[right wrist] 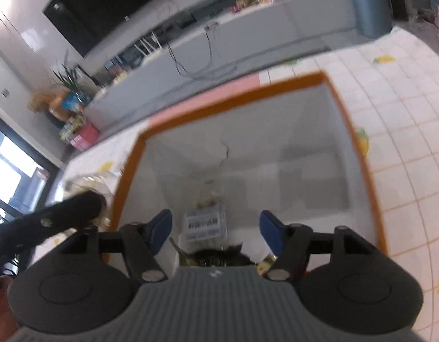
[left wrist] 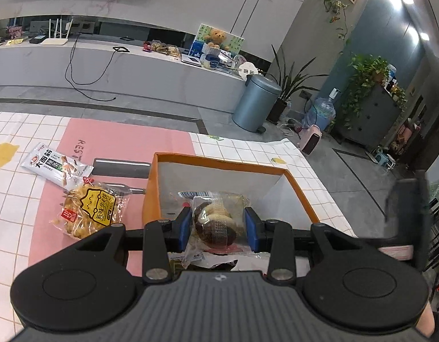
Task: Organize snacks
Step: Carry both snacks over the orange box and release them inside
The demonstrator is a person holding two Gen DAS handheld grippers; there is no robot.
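Note:
My left gripper is shut on a clear packet of brown-and-cream pastry, held at the near rim of the orange box with white inner walls. A yellow-labelled cracker packet and a white strip-snack packet lie on the pink mat left of the box. My right gripper hangs open over the same orange box. A clear packet with a white label is inside the box between the blue pads, which do not touch it. A dark packet lies below it.
A black flat rectangular object lies on the mat by the box's left wall. The white tiled tablecloth ends just beyond the box. Past the edge a blue-grey bin stands on the floor. The left gripper's dark arm shows blurred beside the box.

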